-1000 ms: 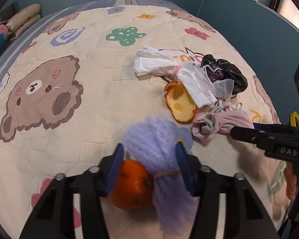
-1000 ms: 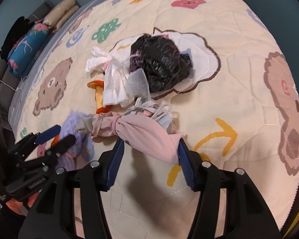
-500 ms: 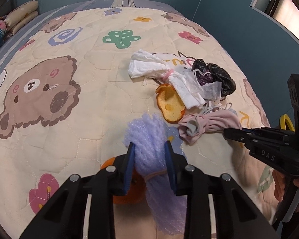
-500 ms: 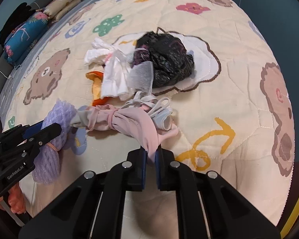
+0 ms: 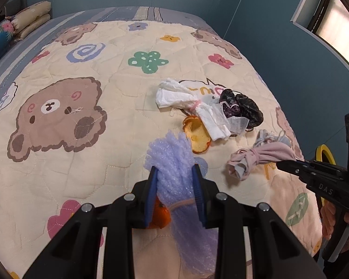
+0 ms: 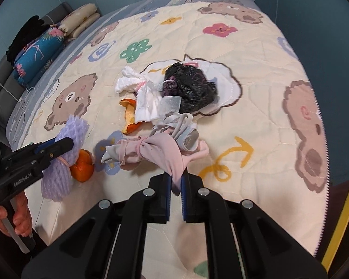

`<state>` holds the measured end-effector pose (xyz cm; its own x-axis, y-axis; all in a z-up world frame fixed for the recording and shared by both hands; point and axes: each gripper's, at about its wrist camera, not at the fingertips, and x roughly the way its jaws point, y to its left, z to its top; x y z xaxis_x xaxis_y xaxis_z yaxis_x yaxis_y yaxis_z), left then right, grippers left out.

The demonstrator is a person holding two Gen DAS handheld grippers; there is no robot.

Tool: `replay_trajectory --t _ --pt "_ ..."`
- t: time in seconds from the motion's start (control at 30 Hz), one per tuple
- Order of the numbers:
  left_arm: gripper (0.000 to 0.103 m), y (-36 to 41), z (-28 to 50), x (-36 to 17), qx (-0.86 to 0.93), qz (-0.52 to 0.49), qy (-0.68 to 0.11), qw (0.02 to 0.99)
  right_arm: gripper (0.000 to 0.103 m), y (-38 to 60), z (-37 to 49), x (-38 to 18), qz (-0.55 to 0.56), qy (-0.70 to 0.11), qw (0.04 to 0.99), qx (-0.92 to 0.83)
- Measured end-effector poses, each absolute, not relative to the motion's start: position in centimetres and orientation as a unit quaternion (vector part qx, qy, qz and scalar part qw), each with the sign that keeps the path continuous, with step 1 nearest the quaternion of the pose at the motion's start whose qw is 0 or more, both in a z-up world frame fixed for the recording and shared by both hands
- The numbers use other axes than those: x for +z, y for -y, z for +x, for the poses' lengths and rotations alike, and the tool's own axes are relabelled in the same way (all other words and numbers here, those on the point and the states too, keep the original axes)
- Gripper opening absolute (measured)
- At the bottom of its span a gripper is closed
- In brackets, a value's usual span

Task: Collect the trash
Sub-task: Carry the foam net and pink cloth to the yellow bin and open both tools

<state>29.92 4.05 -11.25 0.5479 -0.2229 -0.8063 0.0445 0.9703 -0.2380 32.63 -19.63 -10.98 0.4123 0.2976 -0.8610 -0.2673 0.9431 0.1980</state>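
On the quilt [image 5: 86,162], left claw [image 5: 174,181] pinching purple foam net [image 5: 172,158], right claw [image 6: 175,183] pinching pink cloth bundle [image 6: 160,151].

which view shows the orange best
The right wrist view: the orange lies in the open beside the purple foam, most of its side visible. In the left wrist view only a sliver peeks out behind the left gripper and the foam.

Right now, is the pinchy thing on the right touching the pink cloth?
Touching. In the right wrist view, the right gripper has its fingers closed on the pink cloth bundle, whose end is pinched between them.
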Motion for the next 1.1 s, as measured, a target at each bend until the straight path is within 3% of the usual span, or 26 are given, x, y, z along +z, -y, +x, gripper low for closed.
replay_trajectory --t 1.1 --pt "0.028 5.4 28.0 -5.1 -0.150 -0.076 -0.433 0.886 0.007 32.4 26.5 -4.1 0.077 -0.451 0.882 0.112"
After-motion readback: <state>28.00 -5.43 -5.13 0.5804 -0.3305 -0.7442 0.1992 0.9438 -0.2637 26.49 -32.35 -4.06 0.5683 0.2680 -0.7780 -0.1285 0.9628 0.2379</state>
